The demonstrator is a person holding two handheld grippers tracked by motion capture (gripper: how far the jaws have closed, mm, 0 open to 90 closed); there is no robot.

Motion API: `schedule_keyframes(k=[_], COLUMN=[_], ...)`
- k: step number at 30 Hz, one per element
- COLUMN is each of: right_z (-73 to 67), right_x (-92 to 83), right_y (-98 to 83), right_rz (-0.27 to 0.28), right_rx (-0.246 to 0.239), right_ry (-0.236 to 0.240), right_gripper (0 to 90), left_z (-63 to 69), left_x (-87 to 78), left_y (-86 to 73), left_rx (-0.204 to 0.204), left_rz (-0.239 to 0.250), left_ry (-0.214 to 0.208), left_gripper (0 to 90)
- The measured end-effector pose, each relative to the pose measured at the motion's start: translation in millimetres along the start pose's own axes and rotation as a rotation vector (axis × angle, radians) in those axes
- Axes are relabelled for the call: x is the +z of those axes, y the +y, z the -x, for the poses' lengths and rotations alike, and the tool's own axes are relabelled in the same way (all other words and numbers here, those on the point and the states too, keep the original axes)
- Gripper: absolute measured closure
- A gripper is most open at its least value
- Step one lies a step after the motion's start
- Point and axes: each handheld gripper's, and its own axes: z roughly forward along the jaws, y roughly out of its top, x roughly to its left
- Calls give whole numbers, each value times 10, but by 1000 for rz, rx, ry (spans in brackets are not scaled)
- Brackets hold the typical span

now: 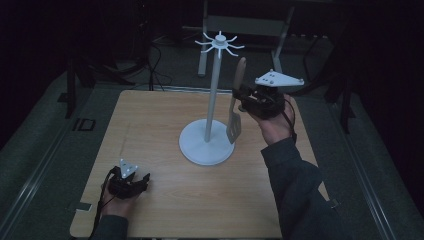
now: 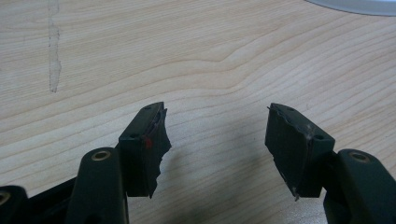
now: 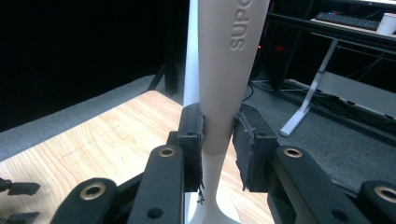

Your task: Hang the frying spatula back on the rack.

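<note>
Item 1, spatula [image 1: 234,102]: clamped in your right gripper [image 1: 243,98], jaws closed on the lower part of the handle. You hold it upright, blade hanging below the jaws and handle end rising above them, presumably so that end can go up to a hook. In the right gripper view the pads [image 3: 245,140] press either side of the spatula's [image 3: 224,70] pale handle.

Item 2, white hanging stand [image 1: 214,85]: just beyond the spatula, on the far side of your right gripper; its ring of hooks [image 1: 220,42] sits higher than the handle end, so the grip likely needs more lift.

Item 3, left gripper [image 1: 137,181]: jaws wide apart, holding nothing, resting low over the wooden table [image 1: 150,125], well apart from the stand. In the left gripper view bare table [image 2: 210,70] shows between the pads [image 2: 154,140]; it looks parked clear of the work.
</note>
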Motion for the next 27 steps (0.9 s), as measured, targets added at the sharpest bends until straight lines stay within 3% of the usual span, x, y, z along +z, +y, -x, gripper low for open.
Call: schedule_keyframes(k=[27], right_z=[-14], right_x=[168], right_y=[149], right_rz=[-43], right_rx=[19], right_ry=[4], right_gripper=[734], left_z=[-12], left_x=[-12], left_y=[3], left_rx=[-1], left_rz=[1], left_ry=[1], left_gripper=[388])
